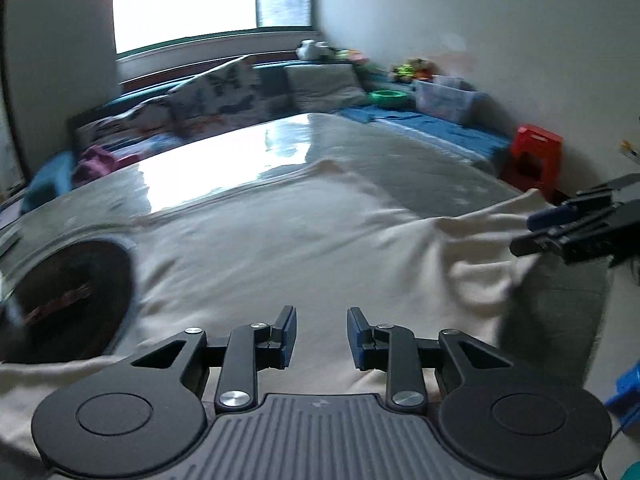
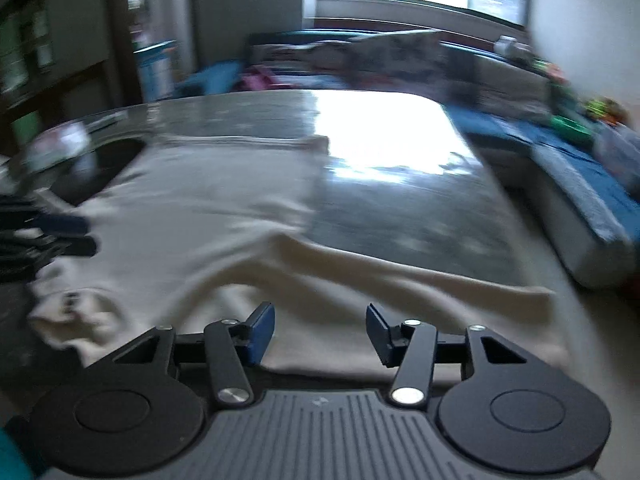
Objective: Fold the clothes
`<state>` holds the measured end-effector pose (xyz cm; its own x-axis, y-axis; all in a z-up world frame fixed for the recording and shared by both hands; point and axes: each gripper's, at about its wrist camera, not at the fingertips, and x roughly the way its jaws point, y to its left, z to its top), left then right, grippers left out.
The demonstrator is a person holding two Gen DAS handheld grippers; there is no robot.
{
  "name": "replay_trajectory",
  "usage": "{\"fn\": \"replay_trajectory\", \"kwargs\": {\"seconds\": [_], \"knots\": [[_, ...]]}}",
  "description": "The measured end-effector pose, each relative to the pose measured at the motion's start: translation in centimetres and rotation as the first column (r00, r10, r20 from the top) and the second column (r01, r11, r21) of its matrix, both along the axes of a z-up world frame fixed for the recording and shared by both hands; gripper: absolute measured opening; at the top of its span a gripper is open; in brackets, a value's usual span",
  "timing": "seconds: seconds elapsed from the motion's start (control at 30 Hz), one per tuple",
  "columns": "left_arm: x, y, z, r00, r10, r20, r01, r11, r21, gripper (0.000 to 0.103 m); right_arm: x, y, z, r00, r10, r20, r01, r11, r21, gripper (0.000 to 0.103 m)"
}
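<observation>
Shelving (image 2: 28,52), seemingly, shows in right view only.

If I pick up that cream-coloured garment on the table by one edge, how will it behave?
The cream garment will probably go limp and drape, since it already lies in soft wrinkles and bunches near its right edge. It looks thin and light, so one gripper should lift it. On the glossy table it may slide rather than stay put when pushed.
</observation>
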<state>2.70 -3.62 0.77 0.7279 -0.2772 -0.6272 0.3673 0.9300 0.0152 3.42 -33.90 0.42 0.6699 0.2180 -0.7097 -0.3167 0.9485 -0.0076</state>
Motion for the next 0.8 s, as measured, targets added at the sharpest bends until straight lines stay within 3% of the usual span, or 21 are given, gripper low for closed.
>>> {"fn": "replay_trajectory", "kwargs": {"seconds": [0.13,0.33,0.67,0.8], "knots": [[0.5,-2.5,-0.1,0.998,-0.07,0.002,0.07,0.997,-0.008,0.03,-0.1,-3.6,-0.2,0.991,-0.133,0.011,0.133,0.991,0.002,0.048],[0.5,-5.5,-0.8,0.987,-0.162,-0.008,0.162,0.987,-0.003,0.029,0.1,-8.0,-1.4,0.953,-0.302,0.019,0.302,0.953,-0.019,0.046],[-0.1,-7.0,-2.2,0.978,-0.203,-0.045,0.204,0.979,0.011,0.029,0.3,-11.3,-2.7,0.905,-0.426,0.006,0.425,0.904,0.044,0.037],[-0.3,-7.0,-2.6,0.976,-0.211,-0.054,0.212,0.977,0.013,0.029,0.7,-11.1,-2.8,0.903,-0.429,0.027,0.428,0.903,0.037,0.016]]}}
